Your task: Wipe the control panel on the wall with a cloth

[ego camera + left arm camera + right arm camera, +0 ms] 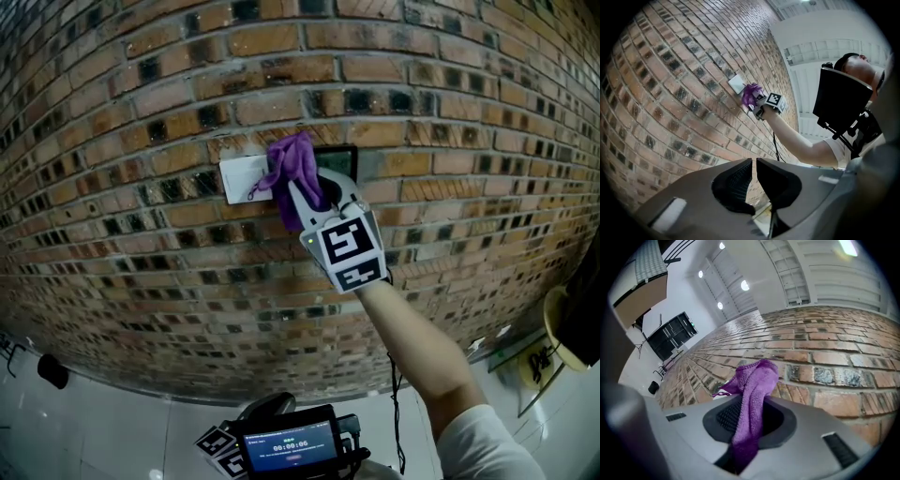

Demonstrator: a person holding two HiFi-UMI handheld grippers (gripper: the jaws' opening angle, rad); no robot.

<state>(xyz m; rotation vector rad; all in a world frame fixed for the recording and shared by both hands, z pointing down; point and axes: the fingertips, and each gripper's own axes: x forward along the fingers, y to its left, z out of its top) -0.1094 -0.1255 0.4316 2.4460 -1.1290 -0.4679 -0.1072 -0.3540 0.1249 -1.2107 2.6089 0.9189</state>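
Note:
A purple cloth [292,172] is clamped in my right gripper [309,192], which is shut on it and holds it against the brick wall. The cloth's top presses on the seam between a white panel [242,178] and a dark-framed control panel [339,161]. In the right gripper view the cloth [751,399] runs up between the jaws and folds over against the bricks. My left gripper [753,174] is shut with nothing between its jaws, held low and away from the wall. From there I see the right gripper [765,104], the cloth [751,93] and the white panel [736,84].
The brick wall [141,112] fills most of the head view. A device with a lit screen [289,448] sits low at my chest. A cable [396,412] hangs beside my right arm. A round yellowish object [555,339] stands at the right edge.

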